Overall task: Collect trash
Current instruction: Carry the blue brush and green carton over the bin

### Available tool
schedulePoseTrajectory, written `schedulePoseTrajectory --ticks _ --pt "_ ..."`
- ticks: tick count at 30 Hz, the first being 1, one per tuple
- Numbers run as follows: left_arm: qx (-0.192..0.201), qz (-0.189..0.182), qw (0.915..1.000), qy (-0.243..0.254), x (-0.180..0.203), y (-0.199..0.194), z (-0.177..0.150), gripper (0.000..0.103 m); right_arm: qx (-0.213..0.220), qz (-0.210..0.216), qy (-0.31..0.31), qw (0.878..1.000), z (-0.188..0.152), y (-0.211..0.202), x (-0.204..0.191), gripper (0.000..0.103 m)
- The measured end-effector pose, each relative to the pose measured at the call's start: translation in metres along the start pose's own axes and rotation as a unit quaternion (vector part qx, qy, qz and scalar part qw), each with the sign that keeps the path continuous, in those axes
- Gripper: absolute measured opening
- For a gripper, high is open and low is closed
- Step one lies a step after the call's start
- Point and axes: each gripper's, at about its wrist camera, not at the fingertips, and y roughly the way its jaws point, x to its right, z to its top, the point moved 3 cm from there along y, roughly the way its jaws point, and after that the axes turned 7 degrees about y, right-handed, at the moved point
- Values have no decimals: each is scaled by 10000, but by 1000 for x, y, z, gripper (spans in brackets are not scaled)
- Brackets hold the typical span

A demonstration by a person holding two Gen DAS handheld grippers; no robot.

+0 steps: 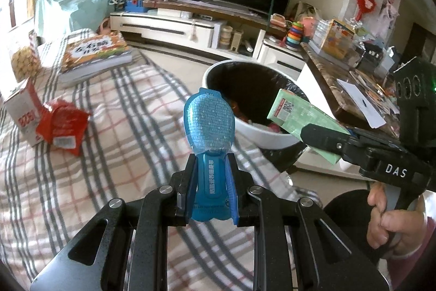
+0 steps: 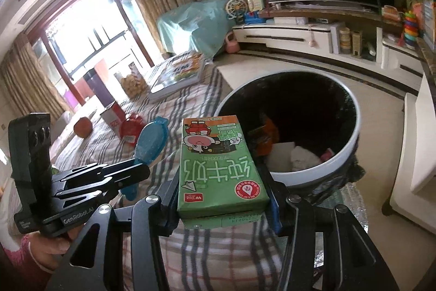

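1. Left wrist view first: the left gripper (image 1: 209, 187) is clamped tight on the narrow handle end of a blue blister pack (image 1: 208, 124), with the wide end sticking up and forward. The right gripper (image 2: 222, 198) is holding a green milk carton (image 2: 218, 168) by its sides.

2. So both hands are loaded and we're at the carry-to-the-bin step, I'd say. The white trash bin (image 2: 351, 143) with its black liner sits just beyond the edge of the plaid blanket (image 1: 114, 127), and there's already some trash in the bottom.

3. Next move, my guess: get each item out over the bin mouth, then open the jaws. The carton's front end is near the rim already; the blue pack looks a bit further off.

4. Room-wise: the mouth is wide and there's nothing above it. Watch the near rim, and the cluttered side table (image 1: 335, 89) just to the right of the bin. The two grippers are close together, so dropping one at a time seems safer.

5. Still left on the blanket: a red wrapper (image 1: 61, 124) and a small white box (image 1: 20, 111).
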Motion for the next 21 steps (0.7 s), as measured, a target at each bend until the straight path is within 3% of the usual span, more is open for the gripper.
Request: schedulePoseTrajectory --ticks 21 --pt "31 -161 9989 450 39 26 40 18 126 -285 425 9986 26 -3 47 50"
